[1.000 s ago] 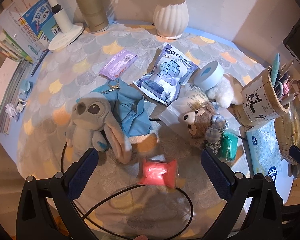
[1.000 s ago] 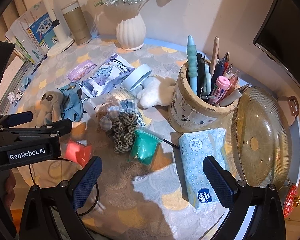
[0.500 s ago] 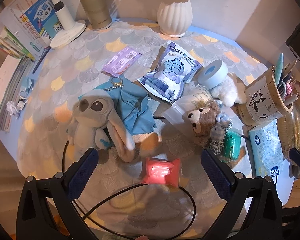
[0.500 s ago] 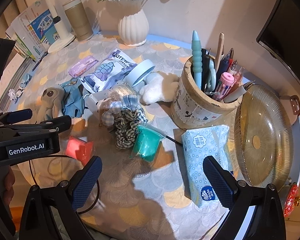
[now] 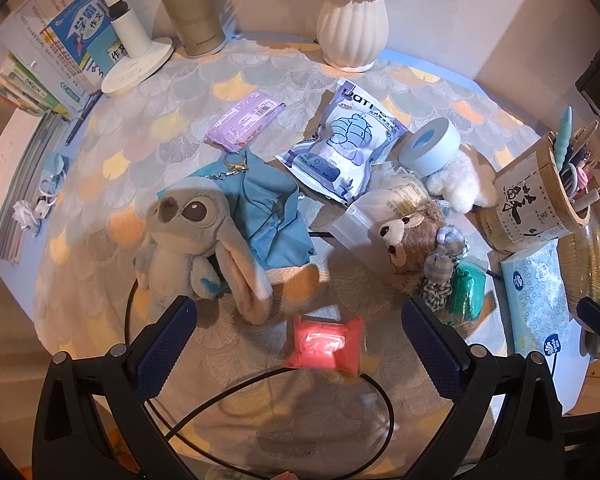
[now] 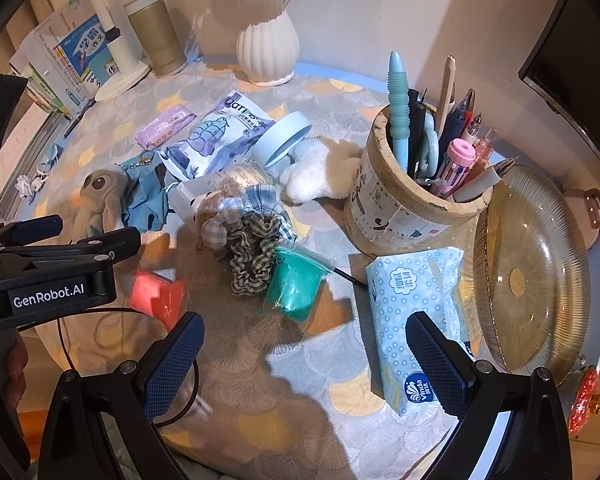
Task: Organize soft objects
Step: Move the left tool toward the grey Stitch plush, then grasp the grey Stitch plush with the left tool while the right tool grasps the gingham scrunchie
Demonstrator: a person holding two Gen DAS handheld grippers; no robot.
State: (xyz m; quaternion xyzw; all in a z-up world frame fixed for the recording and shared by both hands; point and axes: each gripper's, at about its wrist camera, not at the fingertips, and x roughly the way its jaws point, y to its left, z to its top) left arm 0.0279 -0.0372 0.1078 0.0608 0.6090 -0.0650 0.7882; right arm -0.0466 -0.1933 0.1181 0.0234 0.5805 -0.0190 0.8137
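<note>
Soft toys and packets lie scattered across the tabletop [image 5: 260, 76] ahead of both my grippers. My left gripper [image 5: 300, 344] hangs over the near edge with its fingers [image 5: 166, 346] spread wide and empty. Between them, just beyond the tips, sits the pink packet [image 5: 326, 344]. At about 10 o'clock from that packet lies the grey plush [image 5: 192, 240], one long ear reaching down almost to my left fingertip, its back against a blue cloth [image 5: 270, 216]. At 1 o'clock is the brown bear [image 5: 410, 240], touching a checked scrunchie [image 5: 438, 272] and a green cup [image 5: 466, 288] on its side.

My right gripper [image 6: 304, 360] is also wide open, holding nothing. The green cup [image 6: 296, 284] lies straight ahead at 12 o'clock, the scrunchie [image 6: 252, 252] just beside it at 11. A tissue pack [image 6: 412, 320] lies partly behind my right-hand finger [image 6: 440, 364], near a pen holder [image 6: 400, 204] at 1 o'clock.
</note>
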